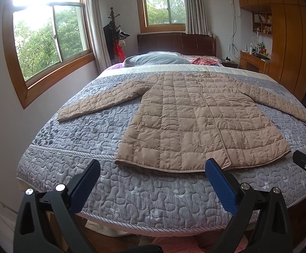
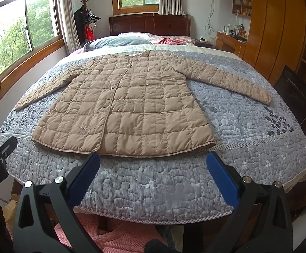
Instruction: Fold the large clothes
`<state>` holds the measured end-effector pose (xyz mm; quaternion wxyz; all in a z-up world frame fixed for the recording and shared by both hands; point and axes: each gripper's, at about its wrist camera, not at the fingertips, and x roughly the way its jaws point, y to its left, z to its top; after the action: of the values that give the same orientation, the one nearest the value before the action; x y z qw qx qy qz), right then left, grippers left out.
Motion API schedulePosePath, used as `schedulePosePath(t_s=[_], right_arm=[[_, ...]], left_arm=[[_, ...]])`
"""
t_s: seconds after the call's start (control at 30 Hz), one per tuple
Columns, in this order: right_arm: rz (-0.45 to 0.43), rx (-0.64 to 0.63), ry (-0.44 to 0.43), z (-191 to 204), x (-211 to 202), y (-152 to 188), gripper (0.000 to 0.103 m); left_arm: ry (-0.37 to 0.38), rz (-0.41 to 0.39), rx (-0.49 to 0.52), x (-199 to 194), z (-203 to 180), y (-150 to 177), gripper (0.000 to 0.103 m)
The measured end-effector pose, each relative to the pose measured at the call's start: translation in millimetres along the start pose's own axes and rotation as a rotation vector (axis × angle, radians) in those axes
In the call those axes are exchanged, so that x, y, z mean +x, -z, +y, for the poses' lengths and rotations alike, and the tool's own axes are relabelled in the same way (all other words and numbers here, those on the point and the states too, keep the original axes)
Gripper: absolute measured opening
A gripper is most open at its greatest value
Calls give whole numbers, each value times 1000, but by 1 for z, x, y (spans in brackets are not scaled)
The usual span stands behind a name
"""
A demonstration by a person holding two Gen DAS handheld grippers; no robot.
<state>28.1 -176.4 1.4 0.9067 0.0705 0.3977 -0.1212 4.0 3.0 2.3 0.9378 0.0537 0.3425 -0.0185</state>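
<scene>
1. My left gripper [image 1: 153, 175] and right gripper [image 2: 153, 168]: both held with fingers spread wide, holding nothing, over the bed's near edge.
2. Grey quilted bedspread [image 2: 247, 113]: covers the bed.
3. Tan quilted coat [image 2: 127, 105]: lies flat, face up on the bedspread, sleeves spread outward, hem just beyond my fingertips.

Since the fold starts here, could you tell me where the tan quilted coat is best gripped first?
Probably the sleeve cuffs: the tan quilted coat lies flat, front up, sleeves spread. Left gripper takes the left cuff from its outer edge, right gripper the right cuff.
</scene>
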Motion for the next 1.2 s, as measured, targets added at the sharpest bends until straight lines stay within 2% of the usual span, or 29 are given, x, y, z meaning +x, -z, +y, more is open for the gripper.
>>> schedulePosePath(t_s=[1.2], right_arm=[[0,-3,-4,1,2,-1,100]], left_arm=[[-1,-2,5,-7,3,0,99]])
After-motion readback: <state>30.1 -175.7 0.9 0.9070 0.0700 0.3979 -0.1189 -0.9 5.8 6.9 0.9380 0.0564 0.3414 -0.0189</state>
